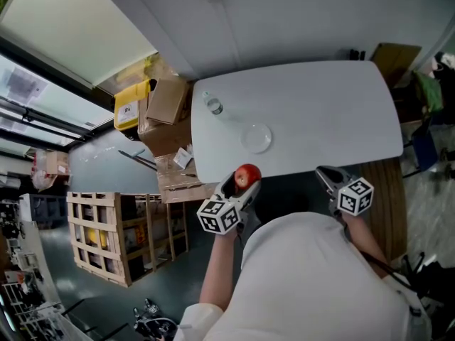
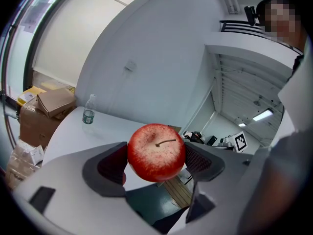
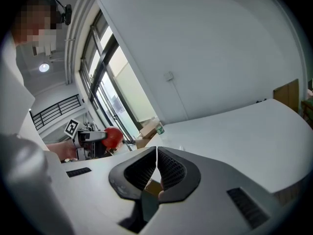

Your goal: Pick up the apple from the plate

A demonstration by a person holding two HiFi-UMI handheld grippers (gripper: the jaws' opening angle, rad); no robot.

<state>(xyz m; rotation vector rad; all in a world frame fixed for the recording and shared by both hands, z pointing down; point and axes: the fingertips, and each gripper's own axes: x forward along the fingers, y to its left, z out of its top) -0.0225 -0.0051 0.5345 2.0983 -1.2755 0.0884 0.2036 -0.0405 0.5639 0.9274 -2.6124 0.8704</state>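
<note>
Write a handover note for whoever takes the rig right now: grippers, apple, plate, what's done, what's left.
Left gripper: jaws shut on the apple, held up at the near edge of the table, clear of the plate.
Right gripper: jaws together, nothing between them, off the near edge.
Plate: bare on the table; a water bottle stands beyond it.
Done: apple is off the plate.
Left: the pick looks complete; hold a firm grip.

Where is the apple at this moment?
In the head view, the apple is clamped in the left gripper at lower centre, raised by the table's near edge, nearer the person than the plate.
</note>
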